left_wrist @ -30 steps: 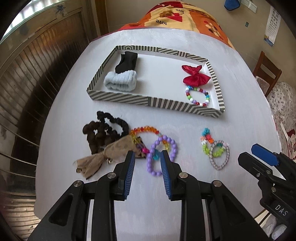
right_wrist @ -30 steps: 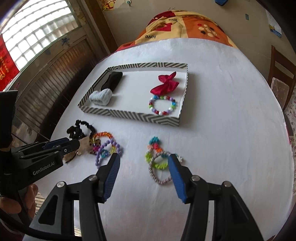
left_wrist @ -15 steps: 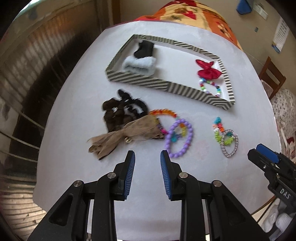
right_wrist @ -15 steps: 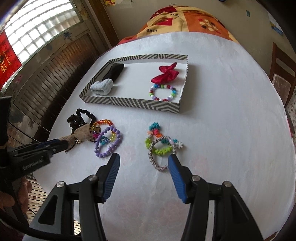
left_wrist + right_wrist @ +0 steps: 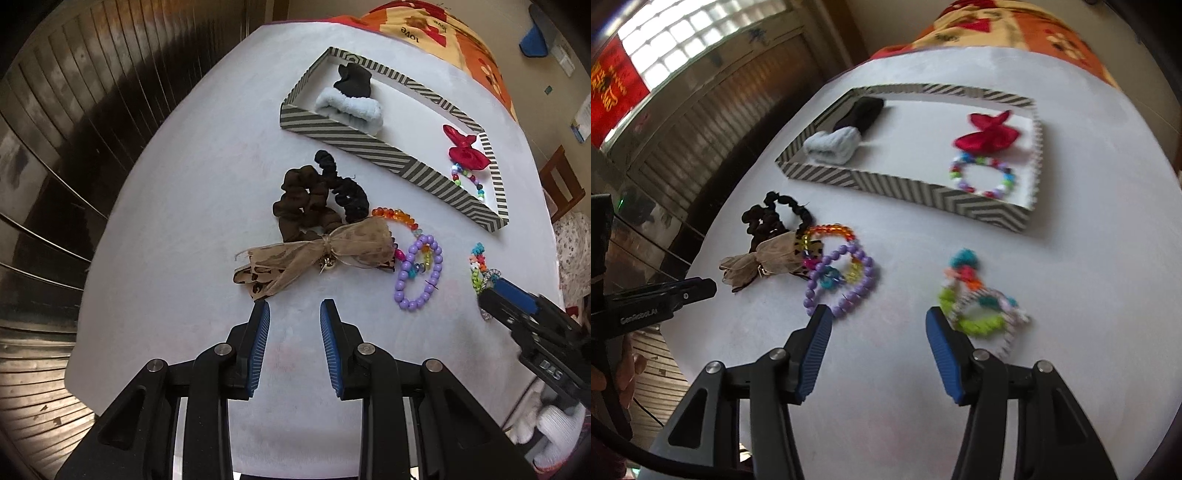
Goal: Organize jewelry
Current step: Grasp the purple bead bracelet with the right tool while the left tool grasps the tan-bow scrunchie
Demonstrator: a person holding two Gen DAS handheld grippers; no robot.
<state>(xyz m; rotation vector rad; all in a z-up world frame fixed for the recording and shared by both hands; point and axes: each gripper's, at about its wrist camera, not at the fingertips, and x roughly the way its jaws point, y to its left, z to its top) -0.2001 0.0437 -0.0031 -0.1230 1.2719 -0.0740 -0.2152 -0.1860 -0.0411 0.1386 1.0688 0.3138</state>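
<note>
Both grippers hang empty over the desk [image 5: 177,206], left gripper [image 5: 294,308] with jaws narrowly parted near the tan bow [image 5: 314,254], right gripper [image 5: 879,317] jaws wide between purple bracelet [image 5: 842,280] and green one [image 5: 979,314], probably lining up picks for the striped tray [image 5: 908,188].

Both wrist views look down-forward along their fingers, close over the table [image 5: 192,206], sharing the striped tray [image 5: 391,157] [image 5: 908,192].
</note>
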